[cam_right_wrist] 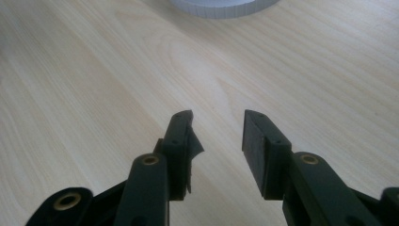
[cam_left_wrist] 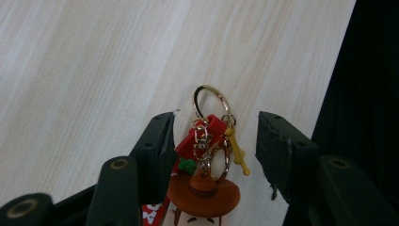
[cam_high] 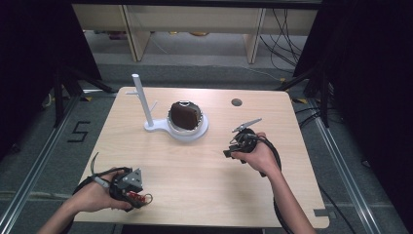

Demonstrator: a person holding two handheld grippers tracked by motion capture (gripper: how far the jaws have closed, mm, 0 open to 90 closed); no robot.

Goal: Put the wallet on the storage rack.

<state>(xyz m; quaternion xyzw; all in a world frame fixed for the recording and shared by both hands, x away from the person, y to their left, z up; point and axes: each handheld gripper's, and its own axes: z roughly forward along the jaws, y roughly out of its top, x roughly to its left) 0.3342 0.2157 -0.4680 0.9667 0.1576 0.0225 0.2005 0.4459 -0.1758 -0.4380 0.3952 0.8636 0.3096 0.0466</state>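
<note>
A keychain [cam_left_wrist: 207,155] with a gold ring, a red charm, a yellow bone and a brown-hatted figure lies on the wooden table near its front left edge. My left gripper [cam_left_wrist: 216,120] straddles it. Its jaws stand apart: the left jaw is close beside the red charm, the right jaw is clear of the keychain. In the high view this gripper [cam_high: 132,194] sits at the bottom left with the keychain [cam_high: 144,198] at its tips. My right gripper [cam_high: 233,146] hovers right of centre. Its jaws [cam_right_wrist: 219,117] are open over bare wood, with nothing between them.
A white stand [cam_high: 187,131] with a branched upright post [cam_high: 139,97] sits at the table's middle back, and its round base carries a dark brown pouch-like object [cam_high: 185,116]. The stand's rim [cam_right_wrist: 221,7] lies ahead of the right gripper. A cable hole [cam_high: 236,102] is at the back.
</note>
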